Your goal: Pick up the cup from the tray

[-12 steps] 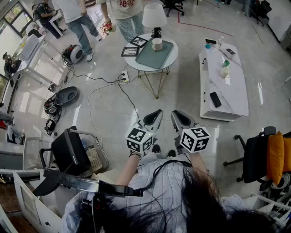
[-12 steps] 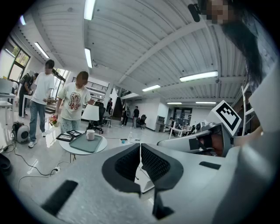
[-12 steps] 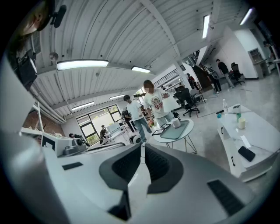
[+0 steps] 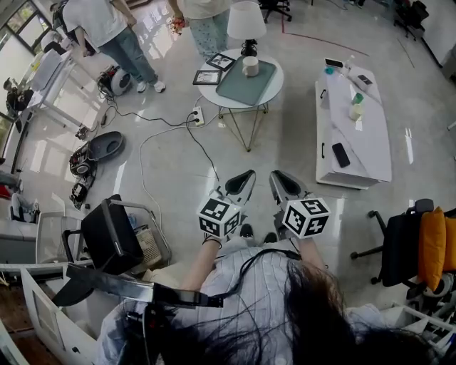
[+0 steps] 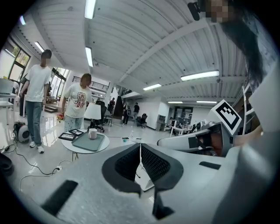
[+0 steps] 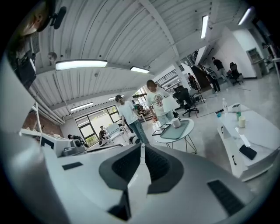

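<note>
A pale cup (image 4: pixel 250 65) stands on a grey-green tray (image 4: pixel 244 85) on a round white table (image 4: pixel 213 95), far ahead across the floor. Both grippers are held close to the person's body, side by side, pointing toward that table. The left gripper (image 4: pixel 246 175) has its jaws together with nothing between them, and so does the right gripper (image 4: pixel 276 177). In the left gripper view the cup (image 5: pixel 92 133) and tray (image 5: pixel 89 142) sit far off at the left, beyond the left gripper (image 5: pixel 140 146). In the right gripper view the cup (image 6: pixel 176 123) shows far beyond the right gripper (image 6: pixel 143 146).
A white lamp (image 4: pixel 246 21) and two picture frames (image 4: pixel 207 77) share the round table. Two people (image 4: pixel 107 28) stand behind it. A cable and power strip (image 4: pixel 194 115) lie on the floor. A long white bench (image 4: pixel 356 139) is at the right, a black cart (image 4: pixel 110 235) at the left.
The two people behind the table have shifted left and farther back. The round table sits slightly higher in the head view. Both grippers have kept their place.
</note>
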`<state>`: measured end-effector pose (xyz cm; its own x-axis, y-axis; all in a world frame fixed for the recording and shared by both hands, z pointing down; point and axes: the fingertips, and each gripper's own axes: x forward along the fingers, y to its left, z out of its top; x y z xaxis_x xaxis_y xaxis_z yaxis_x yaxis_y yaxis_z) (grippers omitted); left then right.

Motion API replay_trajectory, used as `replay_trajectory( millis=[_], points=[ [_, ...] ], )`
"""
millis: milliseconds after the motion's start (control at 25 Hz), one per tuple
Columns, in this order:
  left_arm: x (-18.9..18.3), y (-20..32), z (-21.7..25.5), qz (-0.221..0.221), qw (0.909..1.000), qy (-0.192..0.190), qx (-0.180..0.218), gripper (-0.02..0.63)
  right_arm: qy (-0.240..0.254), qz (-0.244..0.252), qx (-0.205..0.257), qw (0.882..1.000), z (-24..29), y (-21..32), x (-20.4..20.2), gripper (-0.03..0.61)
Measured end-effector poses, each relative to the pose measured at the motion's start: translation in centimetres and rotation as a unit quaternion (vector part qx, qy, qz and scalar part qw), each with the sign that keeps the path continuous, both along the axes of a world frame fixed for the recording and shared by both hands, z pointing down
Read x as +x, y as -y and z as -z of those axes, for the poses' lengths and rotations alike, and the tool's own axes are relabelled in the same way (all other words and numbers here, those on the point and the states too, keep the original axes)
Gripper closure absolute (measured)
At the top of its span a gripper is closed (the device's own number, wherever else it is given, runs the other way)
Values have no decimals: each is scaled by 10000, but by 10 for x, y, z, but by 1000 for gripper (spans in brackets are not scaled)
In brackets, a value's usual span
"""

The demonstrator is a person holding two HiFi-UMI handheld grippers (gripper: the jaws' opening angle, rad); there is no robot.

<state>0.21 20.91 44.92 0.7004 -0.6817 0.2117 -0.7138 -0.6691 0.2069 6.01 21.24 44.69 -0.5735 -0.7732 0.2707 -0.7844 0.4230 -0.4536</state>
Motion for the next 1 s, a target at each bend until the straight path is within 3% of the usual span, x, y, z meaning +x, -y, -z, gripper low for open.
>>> replay_trajectory(
  millis=[1000],
  points=[
    [-44, 25, -18, -130, 9999, 45, -77, 598, -113, -136, -211, 9996, -19, 22, -40, 530]
  ],
)
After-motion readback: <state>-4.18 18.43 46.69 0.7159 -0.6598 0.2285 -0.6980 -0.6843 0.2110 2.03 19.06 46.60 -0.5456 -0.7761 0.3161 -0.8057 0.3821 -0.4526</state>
